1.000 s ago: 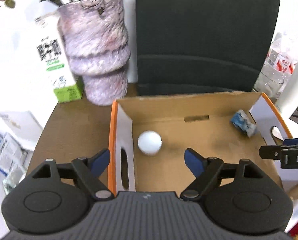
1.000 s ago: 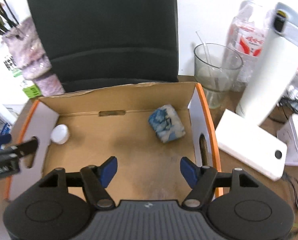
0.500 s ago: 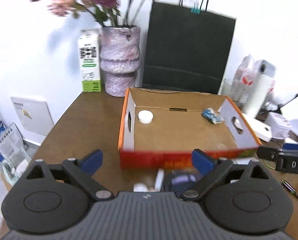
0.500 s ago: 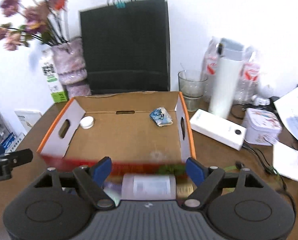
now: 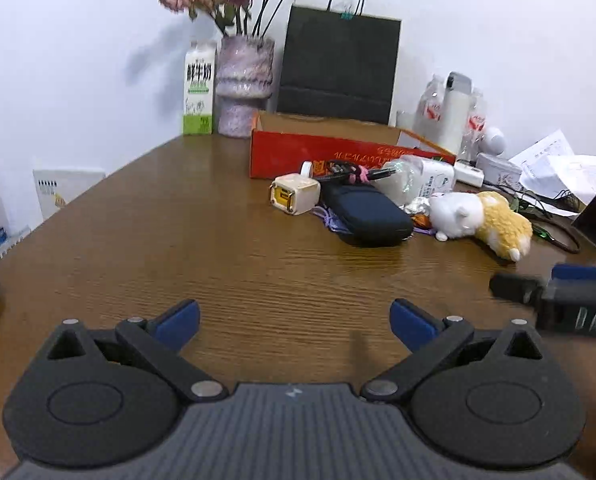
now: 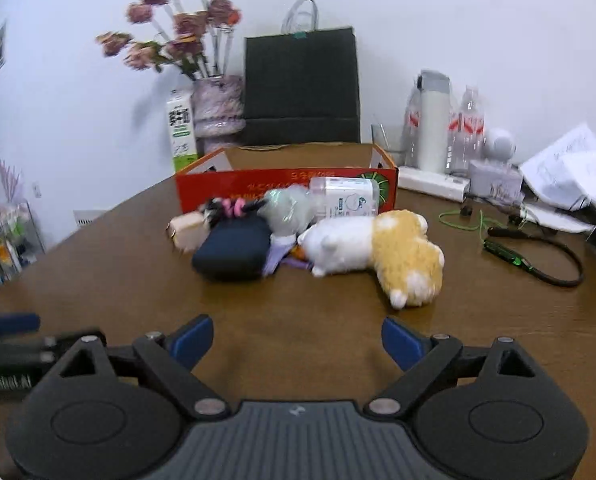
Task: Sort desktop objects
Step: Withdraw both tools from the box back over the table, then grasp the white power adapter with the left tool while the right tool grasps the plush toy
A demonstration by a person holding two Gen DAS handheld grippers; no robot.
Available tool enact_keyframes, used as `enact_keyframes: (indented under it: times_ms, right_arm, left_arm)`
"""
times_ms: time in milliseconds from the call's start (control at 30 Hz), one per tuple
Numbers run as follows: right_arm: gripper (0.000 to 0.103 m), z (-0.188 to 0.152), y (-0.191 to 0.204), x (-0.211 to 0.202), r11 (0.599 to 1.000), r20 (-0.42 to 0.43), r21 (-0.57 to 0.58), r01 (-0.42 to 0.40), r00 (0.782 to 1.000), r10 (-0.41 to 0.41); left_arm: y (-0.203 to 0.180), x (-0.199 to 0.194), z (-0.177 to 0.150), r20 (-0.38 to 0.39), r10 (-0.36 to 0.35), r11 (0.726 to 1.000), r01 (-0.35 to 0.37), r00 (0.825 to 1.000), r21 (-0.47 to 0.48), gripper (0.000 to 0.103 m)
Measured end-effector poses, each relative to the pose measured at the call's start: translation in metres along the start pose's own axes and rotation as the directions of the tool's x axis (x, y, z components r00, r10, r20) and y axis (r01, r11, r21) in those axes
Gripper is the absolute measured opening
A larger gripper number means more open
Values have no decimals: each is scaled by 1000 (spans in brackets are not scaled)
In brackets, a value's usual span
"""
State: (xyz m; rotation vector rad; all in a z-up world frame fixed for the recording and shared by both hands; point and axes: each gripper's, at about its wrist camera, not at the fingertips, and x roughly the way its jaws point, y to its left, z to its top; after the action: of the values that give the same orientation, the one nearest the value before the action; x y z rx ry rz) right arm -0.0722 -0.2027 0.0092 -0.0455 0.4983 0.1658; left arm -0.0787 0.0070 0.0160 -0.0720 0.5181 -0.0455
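Distance is what has changed: a second ago both my grippers hung right over the open cardboard box (image 5: pixel 350 148), looking down on a white cap and a blue-wrapped piece on its floor; now they sit back near the table's front edge, low over bare wood, and I see only the box's red front wall. My left gripper (image 5: pixel 294 320) is spread as wide as it goes, nothing between its blue pads. My right gripper (image 6: pixel 296 338) is opening too, its jaws not quite as wide, equally empty.

I read that as one drop finished and the next pick about to start. What is left to sort lies heaped just in front of the box — a cream charger cube (image 5: pixel 296 196), a dark blue case (image 5: pixel 364 214), a clear bottle with a white label (image 6: pixel 344 198), a crumpled clear wrapper (image 6: pixel 288 210) and a white-and-tan plush toy (image 6: pixel 374 250), all touching or nearly so.

The left view shows the charger's yellow face sharply and catches my right gripper's fingertip at its right edge. The right view blurs the charger but shows the plush toy whole, nearest my right jaws, and a green-and-black cable (image 6: pixel 534 258) lying apart on the table, which the left view shows only in part. Something purple — perhaps a cord — pokes out beside the case; I cannot tell which.
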Motion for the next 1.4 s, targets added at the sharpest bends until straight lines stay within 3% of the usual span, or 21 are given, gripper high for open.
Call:
enact_keyframes:
  times_ms: [133, 500, 700, 833, 933, 967, 1067, 1133, 1200, 1267, 1333, 1400]
  right_arm:
    - [91, -13, 11, -9, 996, 38, -88, 29, 999, -26]
    - [91, -18, -2, -2, 1000, 11, -6, 2, 1000, -2]
    - [91, -17, -6, -2, 1000, 1, 14, -10, 1000, 10]
    - [90, -6, -24, 5, 995, -46, 77, -66, 997, 69]
    - [88, 14, -42, 19, 996, -44, 81, -25, 999, 29]
    - [88, 21, -48, 24, 998, -26, 69, 4, 1000, -2]
    - [86, 39, -63, 49, 996, -24, 38, 85, 996, -84]
    - [77, 46, -74, 69, 995, -50, 33, 96, 994, -94]
    - [69, 49, -80, 84, 995, -75, 28, 98, 993, -95]
    - [68, 51, -84, 96, 995, -85, 36, 96, 992, -93]
    - [68, 49, -86, 107, 995, -96, 46, 91, 992, -86]
    - [67, 46, -88, 115, 995, -116, 65, 79, 991, -71]
  left_arm:
    - [-3, 0, -5, 33, 20, 999, -21, 999, 40, 103]
    - [3, 4, -10, -5, -1, 1000, 1, 1000, -3, 103]
    - [-1, 6, -8, -46, -7, 999, 9, 999, 39, 103]
    - [3, 16, 17, -30, -33, 995, 35, 999, 92, 103]
    - [11, 44, 47, 29, 36, 990, -40, 999, 133, 103]
    - [14, 59, 57, 37, 29, 988, -35, 999, 149, 103]
    - [22, 106, 82, 0, -69, 983, 68, 998, 171, 103]
    - [29, 137, 93, -37, -129, 980, 133, 991, 147, 100]
    - [27, 164, 100, -58, -95, 983, 102, 994, 150, 95]
    - [24, 183, 105, -91, -40, 984, 54, 995, 167, 93]
    - [23, 193, 104, -103, -82, 982, 98, 991, 160, 87]
    - [22, 198, 101, -122, -127, 977, 145, 984, 153, 65]
